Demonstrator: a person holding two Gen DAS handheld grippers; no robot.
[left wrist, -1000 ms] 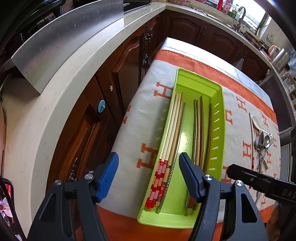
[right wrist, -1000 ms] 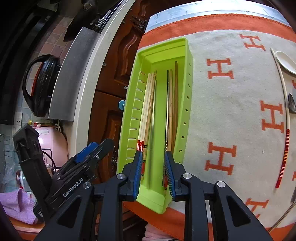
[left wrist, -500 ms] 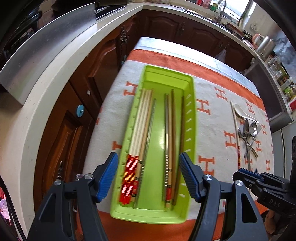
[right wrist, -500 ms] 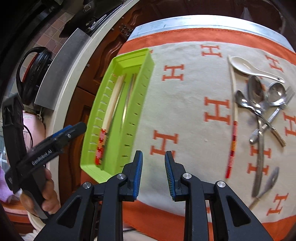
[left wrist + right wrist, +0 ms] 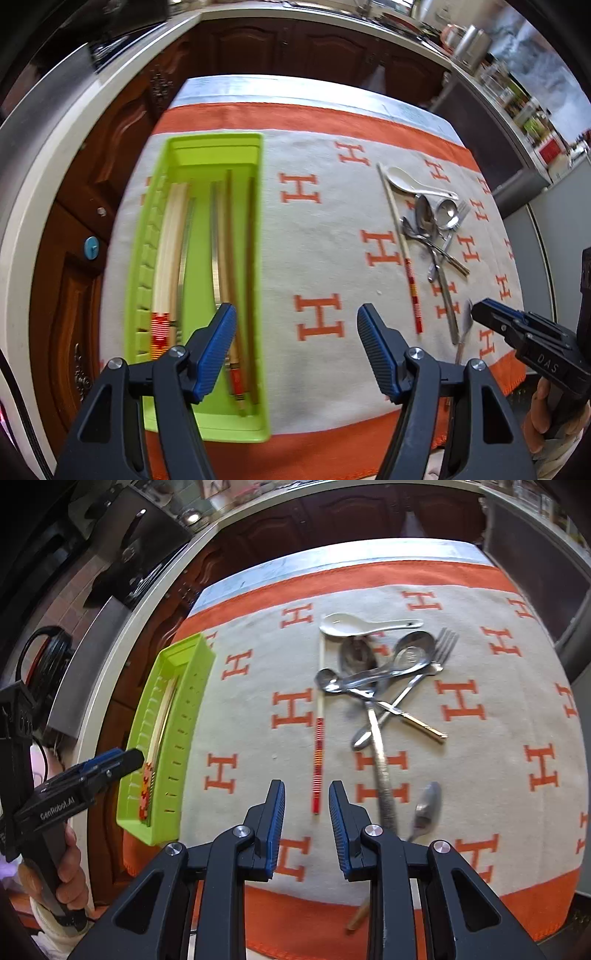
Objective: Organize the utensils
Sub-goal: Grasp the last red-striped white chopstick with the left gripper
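A lime green utensil tray [image 5: 218,147] [image 5: 184,701] lies at the left of the cloth and holds several chopsticks [image 5: 170,240]. One loose chopstick with a red-striped end [image 5: 318,746] [image 5: 400,243] lies on the cloth. Beside it is a pile of metal spoons and a fork [image 5: 376,675] [image 5: 432,229], with a white ceramic spoon [image 5: 354,626] [image 5: 410,182]. My left gripper [image 5: 297,314] is open and empty, over the tray's right edge. My right gripper [image 5: 306,794] is open with a narrow gap, empty, just short of the loose chopstick's red end.
A cream cloth with orange H marks and an orange border [image 5: 461,701] covers the table. A small spoon [image 5: 426,808] lies near the front right. Dark wooden cabinets [image 5: 92,206] and a pale counter edge stand to the left.
Both grippers swung right, away from the tray. The right gripper now faces the loose chopstick and the spoon pile. The left gripper has stayed open.
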